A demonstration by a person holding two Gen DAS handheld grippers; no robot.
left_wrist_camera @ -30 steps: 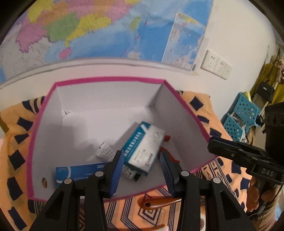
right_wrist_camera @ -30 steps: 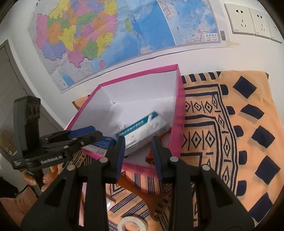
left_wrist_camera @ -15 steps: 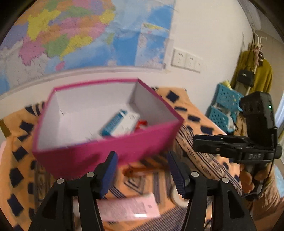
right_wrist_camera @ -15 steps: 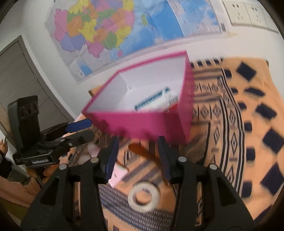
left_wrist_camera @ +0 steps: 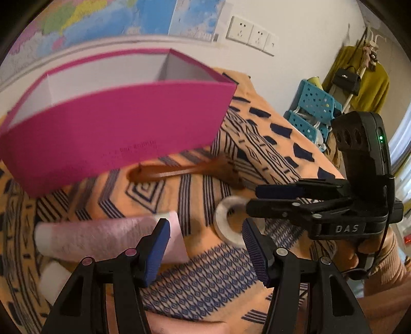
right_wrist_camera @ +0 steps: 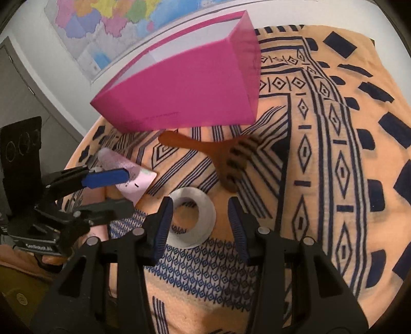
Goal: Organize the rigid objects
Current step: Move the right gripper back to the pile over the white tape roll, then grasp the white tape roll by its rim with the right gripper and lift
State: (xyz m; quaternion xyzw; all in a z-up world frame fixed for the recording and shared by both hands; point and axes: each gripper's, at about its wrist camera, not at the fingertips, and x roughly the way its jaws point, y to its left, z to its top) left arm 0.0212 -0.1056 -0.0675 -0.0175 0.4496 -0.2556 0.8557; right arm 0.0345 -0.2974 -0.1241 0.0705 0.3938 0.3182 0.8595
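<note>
A pink box [left_wrist_camera: 115,123] [right_wrist_camera: 185,95] stands at the back of the patterned cloth; its contents are hidden behind its front wall. In front of it lie a brown comb [left_wrist_camera: 185,169] [right_wrist_camera: 226,156], a white tape roll [left_wrist_camera: 226,221] [right_wrist_camera: 192,215] and a pink tube [left_wrist_camera: 102,233] [right_wrist_camera: 128,172]. My left gripper [left_wrist_camera: 205,239] [right_wrist_camera: 113,191] is open, low over the cloth, with its left finger at the tube's flat end. My right gripper [right_wrist_camera: 200,208] [left_wrist_camera: 282,197] is open just over the tape roll and holds nothing.
A small white object [left_wrist_camera: 54,280] lies at the cloth's near left. Blue perforated baskets [left_wrist_camera: 313,108] and a yellow garment with a black bag [left_wrist_camera: 359,79] stand to the right beyond the cloth. A wall map [right_wrist_camera: 115,23] and sockets [left_wrist_camera: 251,34] are behind the box.
Both grippers have drawn back from above the box and sunk toward the cloth. The box's inside has dropped out of sight, and both pairs of jaws stand wider.
</note>
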